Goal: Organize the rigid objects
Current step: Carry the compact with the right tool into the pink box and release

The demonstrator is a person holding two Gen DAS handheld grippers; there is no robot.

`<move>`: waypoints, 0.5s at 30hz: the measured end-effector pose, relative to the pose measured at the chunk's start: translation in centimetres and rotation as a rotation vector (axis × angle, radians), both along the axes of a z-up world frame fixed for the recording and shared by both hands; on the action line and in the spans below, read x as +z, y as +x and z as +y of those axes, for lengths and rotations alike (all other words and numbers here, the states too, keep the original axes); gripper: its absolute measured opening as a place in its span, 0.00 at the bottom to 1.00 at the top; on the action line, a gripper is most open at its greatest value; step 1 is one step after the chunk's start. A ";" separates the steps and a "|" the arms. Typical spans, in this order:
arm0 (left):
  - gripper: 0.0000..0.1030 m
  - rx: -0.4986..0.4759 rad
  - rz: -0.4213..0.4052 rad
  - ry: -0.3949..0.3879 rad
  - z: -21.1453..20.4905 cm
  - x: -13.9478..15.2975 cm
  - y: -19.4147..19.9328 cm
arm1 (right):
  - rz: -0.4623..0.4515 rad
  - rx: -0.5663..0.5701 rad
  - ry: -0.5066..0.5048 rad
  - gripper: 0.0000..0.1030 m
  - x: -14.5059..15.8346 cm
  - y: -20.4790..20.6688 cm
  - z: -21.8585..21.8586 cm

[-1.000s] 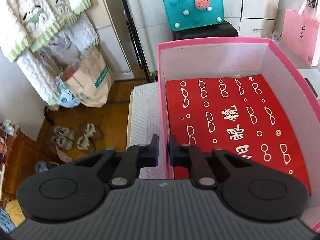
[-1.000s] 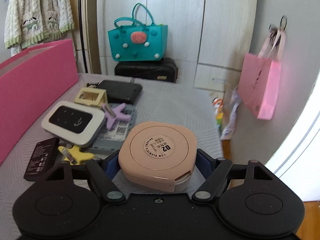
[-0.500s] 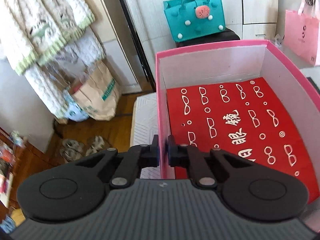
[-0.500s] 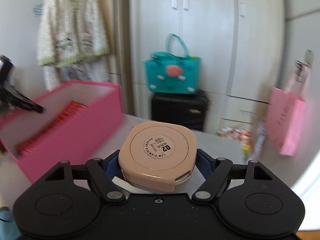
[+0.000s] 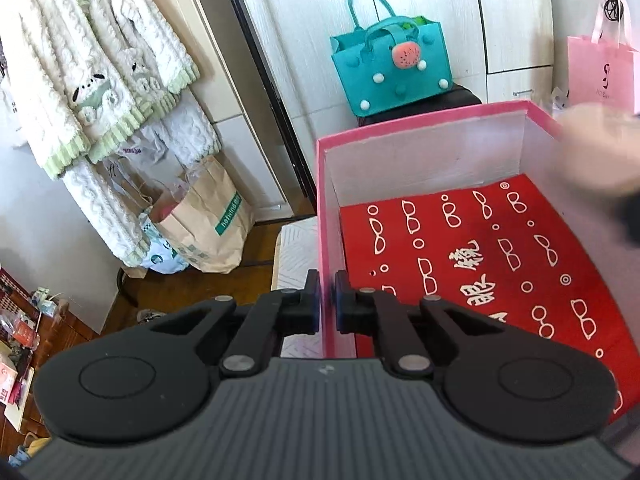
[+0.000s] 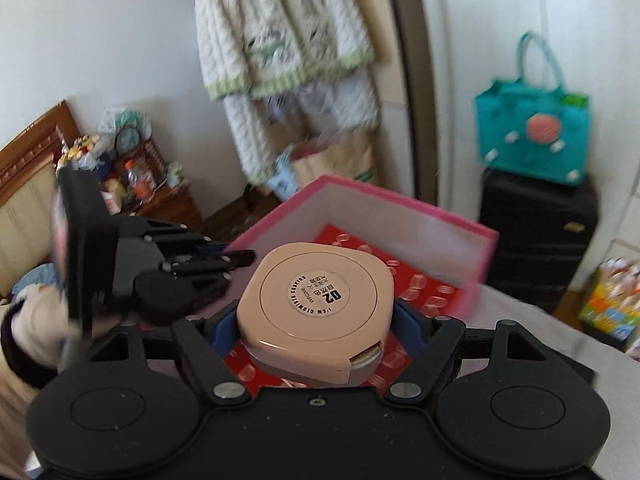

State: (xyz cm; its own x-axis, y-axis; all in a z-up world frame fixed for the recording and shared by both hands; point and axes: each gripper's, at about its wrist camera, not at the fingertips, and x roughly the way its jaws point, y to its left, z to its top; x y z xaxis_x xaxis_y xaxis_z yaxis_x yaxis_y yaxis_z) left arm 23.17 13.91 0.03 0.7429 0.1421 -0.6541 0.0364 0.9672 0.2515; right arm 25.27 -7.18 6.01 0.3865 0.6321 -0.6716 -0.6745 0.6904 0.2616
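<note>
A pink box (image 5: 420, 130) with a red, glasses-patterned floor (image 5: 472, 256) fills the right of the left wrist view. My left gripper (image 5: 328, 300) is shut on the box's left wall, one finger on each side. In the right wrist view my right gripper (image 6: 316, 320) is shut on a beige rounded compact case (image 6: 316, 296), held above the open pink box (image 6: 400, 216). The left gripper (image 6: 236, 258) shows there at the box's left edge. A beige blur, the compact case (image 5: 596, 148), enters at the left wrist view's right edge over the box.
A teal handbag (image 5: 390, 68) sits on a black suitcase (image 6: 536, 236) behind the box. A pink gift bag (image 5: 600, 68) hangs at right. White knitwear (image 5: 92, 80) and paper bags (image 5: 204, 220) stand left, by a wooden floor.
My right gripper has carried the compact case up off the table and leftward, from beside the small items to above the pink box. The left gripper has stayed clamped on the box wall.
</note>
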 end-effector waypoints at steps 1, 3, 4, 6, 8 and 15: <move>0.06 0.000 0.001 -0.003 0.0 -0.1 0.0 | 0.030 0.005 -0.004 0.79 -0.2 0.8 1.2; 0.06 0.000 0.003 -0.027 0.2 -0.1 0.1 | 0.089 0.009 -0.010 0.79 -0.9 2.3 3.1; 0.06 0.003 0.009 -0.042 0.4 -0.1 0.2 | 0.122 0.003 -0.013 0.79 -1.4 3.2 3.9; 0.06 0.006 0.012 -0.073 0.9 0.0 0.2 | 0.177 -0.015 -0.039 0.79 -2.6 4.9 5.7; 0.06 0.010 0.007 -0.110 1.4 0.0 0.2 | 0.199 -0.055 -0.084 0.79 -3.9 6.1 7.1; 0.05 0.003 0.032 -0.195 2.4 -0.2 0.6 | 0.244 -0.082 -0.167 0.79 -7.6 8.8 10.2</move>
State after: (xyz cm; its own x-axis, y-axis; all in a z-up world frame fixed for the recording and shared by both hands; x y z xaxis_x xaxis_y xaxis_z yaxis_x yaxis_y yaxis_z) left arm 23.77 16.30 -0.17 0.7212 0.0128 -0.6926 0.0383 0.9976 0.0584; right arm 34.07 3.04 -1.56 0.2465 0.4784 -0.8428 -0.5456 0.7873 0.2873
